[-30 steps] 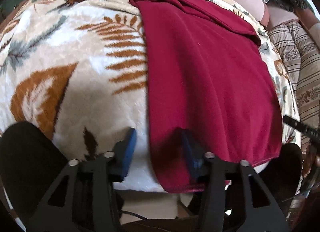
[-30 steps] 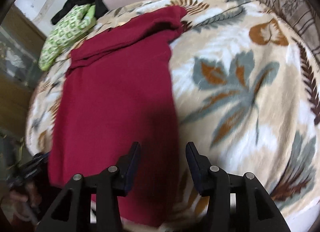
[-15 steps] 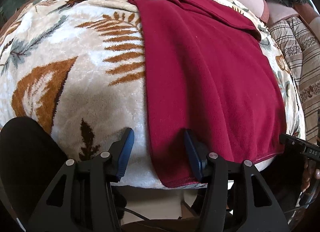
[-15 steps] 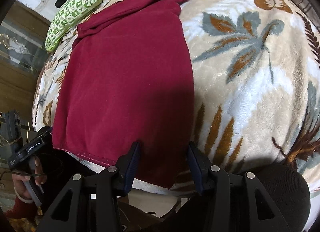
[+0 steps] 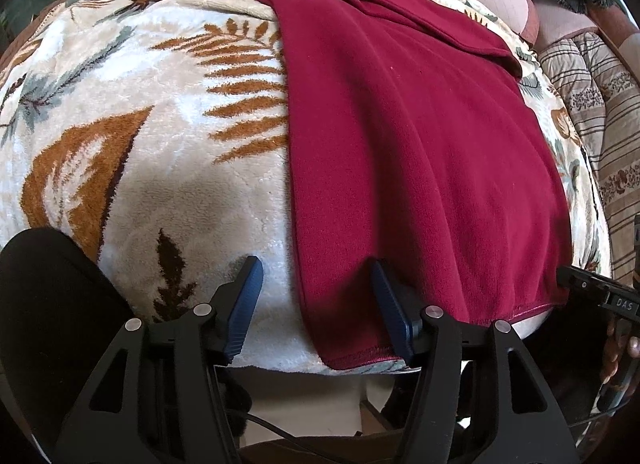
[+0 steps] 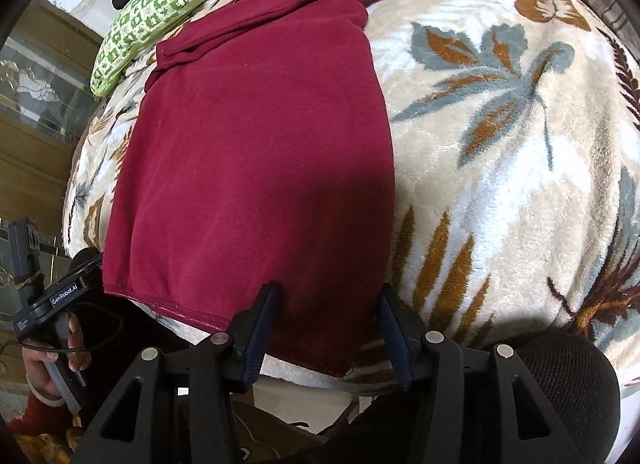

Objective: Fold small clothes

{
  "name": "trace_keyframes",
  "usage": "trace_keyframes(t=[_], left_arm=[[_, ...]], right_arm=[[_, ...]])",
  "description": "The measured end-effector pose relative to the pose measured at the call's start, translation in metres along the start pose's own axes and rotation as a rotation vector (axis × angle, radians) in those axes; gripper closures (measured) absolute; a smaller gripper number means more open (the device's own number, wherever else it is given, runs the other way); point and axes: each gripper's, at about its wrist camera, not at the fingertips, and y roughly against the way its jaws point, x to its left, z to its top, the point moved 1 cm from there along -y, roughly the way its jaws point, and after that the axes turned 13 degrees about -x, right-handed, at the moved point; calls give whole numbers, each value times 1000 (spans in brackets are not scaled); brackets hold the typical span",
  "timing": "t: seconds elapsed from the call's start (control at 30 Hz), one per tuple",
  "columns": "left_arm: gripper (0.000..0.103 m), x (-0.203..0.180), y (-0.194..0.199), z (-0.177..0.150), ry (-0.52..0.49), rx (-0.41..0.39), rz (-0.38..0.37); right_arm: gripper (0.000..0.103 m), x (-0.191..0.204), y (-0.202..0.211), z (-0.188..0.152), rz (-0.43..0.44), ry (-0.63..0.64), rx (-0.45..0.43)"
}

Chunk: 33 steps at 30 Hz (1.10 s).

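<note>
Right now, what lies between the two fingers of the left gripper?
In the left wrist view: the near corner of the dark red fleece garment and bare leaf-patterned plush blanket.

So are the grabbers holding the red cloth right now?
Not yet. Both are open. The left gripper straddles one near corner of the red garment and the right gripper the other; the left's fingers have just been opening.

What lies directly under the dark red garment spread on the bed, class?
The dark red garment lies flat on a leaf-patterned plush blanket, which shows all around it. The blanket beneath the cloth is covered, so anything there cannot be seen.
</note>
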Motion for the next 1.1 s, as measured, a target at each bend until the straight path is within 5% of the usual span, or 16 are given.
trace_keyframes(t=[0.17,0.3,0.4,0.8,1.1], left_arm=[[48,-2,0,-1,-20,-7,-14],[85,-3,4,-1,-24,-12,-32],[94,-5,6,1,-34,-4,-60],[96,12,36,34,72,-67,-163],[96,10,39,83,69,-130,-180]], right_arm=[[54,5,-2,-2,-18,46,-14],[76,13,-1,-2,17,113,-29],[90,12,2,1,50,99,-44],[92,20,49,47,259,16,-255],[92,37,49,110,277,23,-354]])
